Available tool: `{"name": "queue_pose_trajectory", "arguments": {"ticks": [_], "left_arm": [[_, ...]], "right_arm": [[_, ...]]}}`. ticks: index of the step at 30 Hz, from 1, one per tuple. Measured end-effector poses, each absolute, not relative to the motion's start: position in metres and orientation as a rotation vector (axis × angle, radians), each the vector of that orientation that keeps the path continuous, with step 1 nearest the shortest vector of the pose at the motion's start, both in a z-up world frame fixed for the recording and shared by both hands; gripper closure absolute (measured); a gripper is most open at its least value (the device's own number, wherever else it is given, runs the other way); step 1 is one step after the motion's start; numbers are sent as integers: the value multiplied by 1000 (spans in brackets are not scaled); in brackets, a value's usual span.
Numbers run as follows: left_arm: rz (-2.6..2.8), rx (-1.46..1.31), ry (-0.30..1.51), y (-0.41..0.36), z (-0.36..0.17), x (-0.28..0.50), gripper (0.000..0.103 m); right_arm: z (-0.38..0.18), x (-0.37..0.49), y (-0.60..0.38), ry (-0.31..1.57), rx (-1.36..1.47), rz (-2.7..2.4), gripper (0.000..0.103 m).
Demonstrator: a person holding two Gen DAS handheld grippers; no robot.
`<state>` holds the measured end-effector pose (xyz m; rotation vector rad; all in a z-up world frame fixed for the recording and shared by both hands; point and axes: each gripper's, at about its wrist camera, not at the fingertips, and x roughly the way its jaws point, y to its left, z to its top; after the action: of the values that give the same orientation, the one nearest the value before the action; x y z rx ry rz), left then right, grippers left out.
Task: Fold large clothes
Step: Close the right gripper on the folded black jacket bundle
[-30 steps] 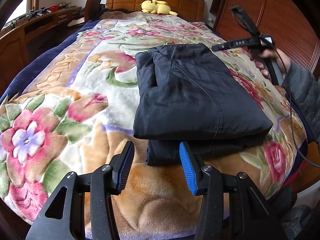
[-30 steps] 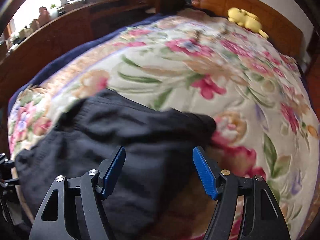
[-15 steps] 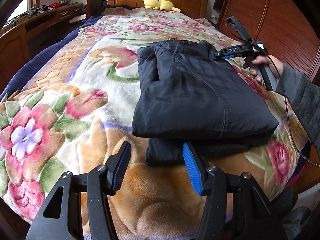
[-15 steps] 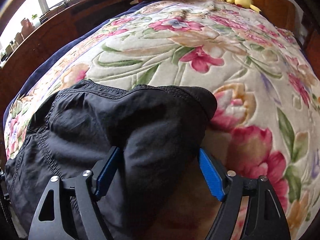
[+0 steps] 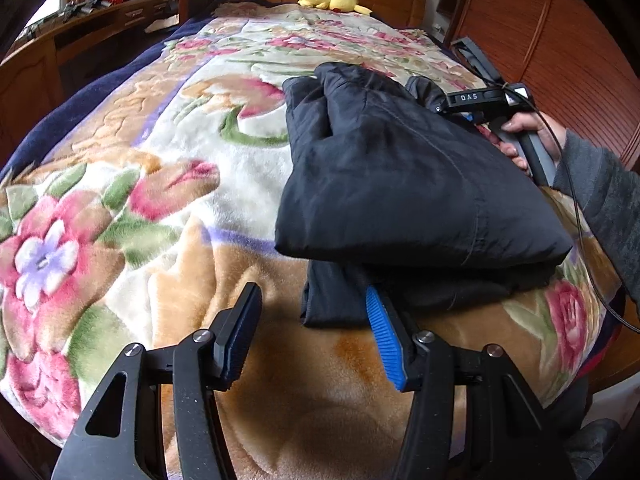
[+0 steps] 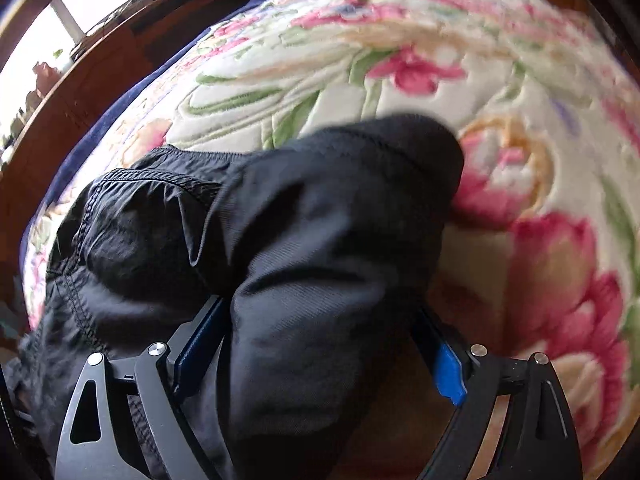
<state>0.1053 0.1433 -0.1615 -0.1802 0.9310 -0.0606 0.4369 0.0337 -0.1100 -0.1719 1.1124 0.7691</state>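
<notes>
Black folded garment (image 5: pixel 400 184) on your floral blanket (image 5: pixel 140 184) | your left gripper (image 5: pixel 312 336): jaws apart, garment's corner just ahead | your right gripper (image 6: pixel 320 344): jaws opening, straddling a garment fold

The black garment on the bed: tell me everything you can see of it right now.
The black garment is a thin, slightly shiny woven piece with stitched seams and a gathered hem, folded into a thick stack whose lower layer pokes out in front. It lies on the floral blanket. A fold of it bulges between the opening jaws of the right gripper; the left gripper sits just short of its near edge.
</notes>
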Motion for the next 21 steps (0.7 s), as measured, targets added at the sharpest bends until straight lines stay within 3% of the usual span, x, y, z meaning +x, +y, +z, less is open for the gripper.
{"name": "queue_pose_trajectory", "arguments": {"ticks": [10, 13, 15, 17, 21], "left_arm": [[-77, -236, 918, 149, -164, 104, 48], [-82, -236, 917, 148, -166, 106, 63], [-112, -270, 916, 149, -168, 107, 79], [-113, -288, 915, 151, -168, 108, 91], [-130, -346, 868, 159, -162, 101, 96]], "right_arm": [[-123, 443, 33, 1144, -126, 784, 13], [-125, 440, 34, 1145, -115, 784, 15], [-125, 438, 32, 1148, -96, 786, 20], [-124, 437, 26, 1146, -69, 789, 34], [-114, 428, 13, 1091, -32, 793, 56]]}}
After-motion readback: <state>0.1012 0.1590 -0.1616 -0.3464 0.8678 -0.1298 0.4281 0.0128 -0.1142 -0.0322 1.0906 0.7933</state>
